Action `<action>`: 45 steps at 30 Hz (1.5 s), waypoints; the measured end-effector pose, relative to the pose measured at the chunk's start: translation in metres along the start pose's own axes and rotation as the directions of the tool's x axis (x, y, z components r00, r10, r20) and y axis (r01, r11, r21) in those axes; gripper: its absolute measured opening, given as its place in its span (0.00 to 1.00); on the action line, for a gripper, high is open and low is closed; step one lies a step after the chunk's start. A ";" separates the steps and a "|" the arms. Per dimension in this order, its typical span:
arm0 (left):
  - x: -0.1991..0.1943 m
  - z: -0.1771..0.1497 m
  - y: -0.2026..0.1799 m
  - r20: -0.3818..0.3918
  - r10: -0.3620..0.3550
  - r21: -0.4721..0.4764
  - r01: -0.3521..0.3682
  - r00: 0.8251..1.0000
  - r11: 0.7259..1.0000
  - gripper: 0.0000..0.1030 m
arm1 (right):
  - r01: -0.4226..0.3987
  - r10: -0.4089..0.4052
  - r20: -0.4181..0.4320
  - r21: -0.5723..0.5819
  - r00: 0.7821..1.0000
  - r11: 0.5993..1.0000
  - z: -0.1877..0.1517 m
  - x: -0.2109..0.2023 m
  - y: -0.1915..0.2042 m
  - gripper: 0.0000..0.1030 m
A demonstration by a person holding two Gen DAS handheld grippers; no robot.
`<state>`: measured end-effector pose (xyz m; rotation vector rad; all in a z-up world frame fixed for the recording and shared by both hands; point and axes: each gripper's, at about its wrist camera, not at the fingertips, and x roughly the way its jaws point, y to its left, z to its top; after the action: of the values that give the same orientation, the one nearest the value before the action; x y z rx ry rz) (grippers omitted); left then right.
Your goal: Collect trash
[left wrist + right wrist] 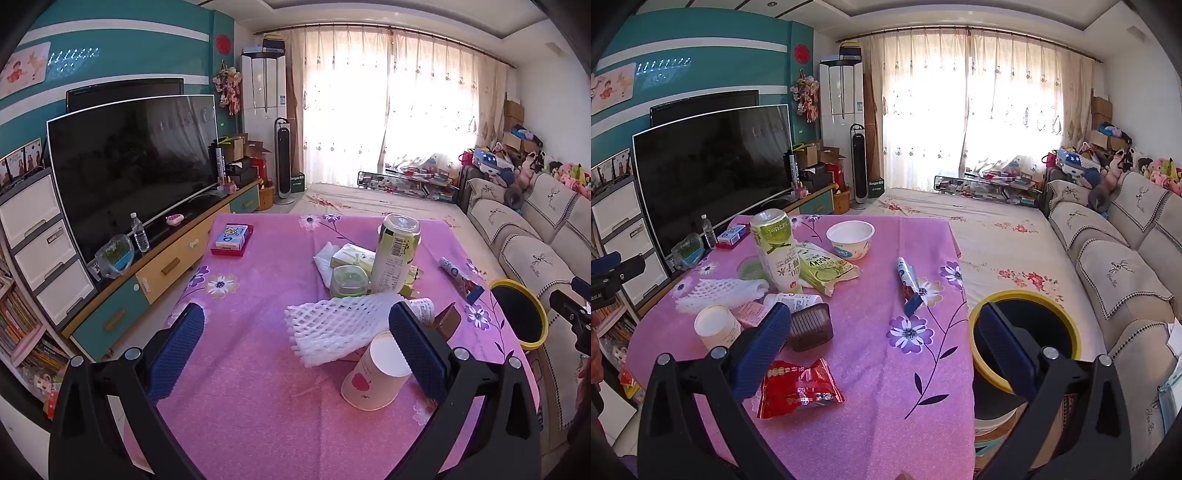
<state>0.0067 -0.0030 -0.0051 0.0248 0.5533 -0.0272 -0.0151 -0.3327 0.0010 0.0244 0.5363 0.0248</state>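
My left claw (295, 343) hung wide open over the pink worktop (258, 406), gripping nothing; the paper cup (373, 373) lay on its side at about four o'clock, touching the inner face of one pad, with the white foam net (332, 328) just beyond at one o'clock and the tall can (395, 254) standing farther off at one. My right claw (882, 350) was equally wide and empty above the worktop edge; the red wrapper (798, 387) lay at seven o'clock beside one finger, the brown tray (810, 326) at ten, and the yellow-rimmed bin (1071, 332) stood at three, off the worktop
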 end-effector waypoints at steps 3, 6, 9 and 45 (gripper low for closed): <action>0.001 0.001 -0.001 -0.003 -0.003 0.003 0.003 1.000 1.000 0.96 | 0.000 0.000 -0.002 0.000 1.000 1.000 0.000 0.003 -0.002 0.94; 0.001 0.001 -0.003 -0.003 -0.002 0.006 0.002 1.000 1.000 0.96 | 0.000 0.000 -0.002 0.001 1.000 1.000 0.000 0.003 -0.003 0.94; 0.001 0.001 -0.002 -0.003 -0.001 0.005 0.001 1.000 1.000 0.96 | -0.001 0.001 -0.004 0.001 1.000 1.000 0.000 0.003 -0.003 0.94; 0.009 -0.002 -0.006 -0.027 -0.004 0.009 0.004 1.000 1.000 0.96 | 0.001 -0.001 -0.027 0.008 1.000 1.000 -0.011 0.019 0.000 0.94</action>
<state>0.0129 -0.0087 -0.0121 0.0334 0.5800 -0.0333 -0.0045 -0.3315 -0.0182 0.0318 0.5636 0.0219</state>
